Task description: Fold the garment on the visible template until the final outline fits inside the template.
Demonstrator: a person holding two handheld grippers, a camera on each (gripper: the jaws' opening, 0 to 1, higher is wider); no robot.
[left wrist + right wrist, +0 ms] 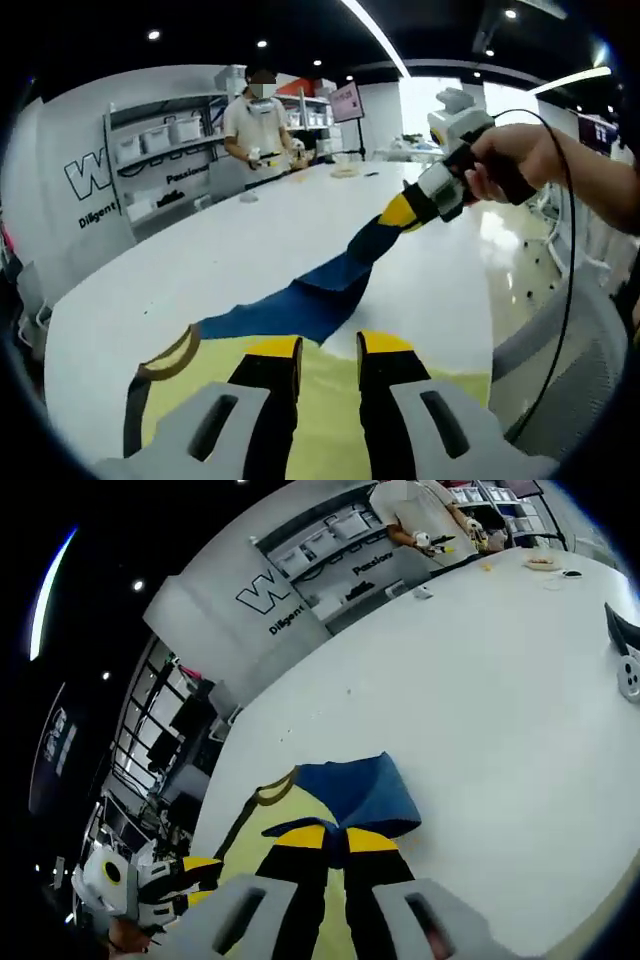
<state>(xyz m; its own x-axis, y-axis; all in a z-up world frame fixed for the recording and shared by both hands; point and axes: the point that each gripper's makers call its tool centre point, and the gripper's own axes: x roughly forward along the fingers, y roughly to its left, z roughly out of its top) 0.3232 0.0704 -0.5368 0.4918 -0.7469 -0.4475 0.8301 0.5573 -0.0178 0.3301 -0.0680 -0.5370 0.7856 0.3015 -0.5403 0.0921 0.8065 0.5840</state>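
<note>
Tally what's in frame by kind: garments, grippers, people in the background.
Garments: 1, yellow and blue garment
Grippers: 2, left gripper and right gripper
People in the background: 1, person at the table's far end
Total: 4

The garment (pixel 320 300) lies on the table (pixel 250 240), stretched between the left gripper (pixel 328 350) and right gripper (pixel 405 212).

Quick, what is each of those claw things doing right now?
Left gripper: shut on the yellow and blue fabric garment.
Right gripper: shut on the same garment's blue part.
</note>
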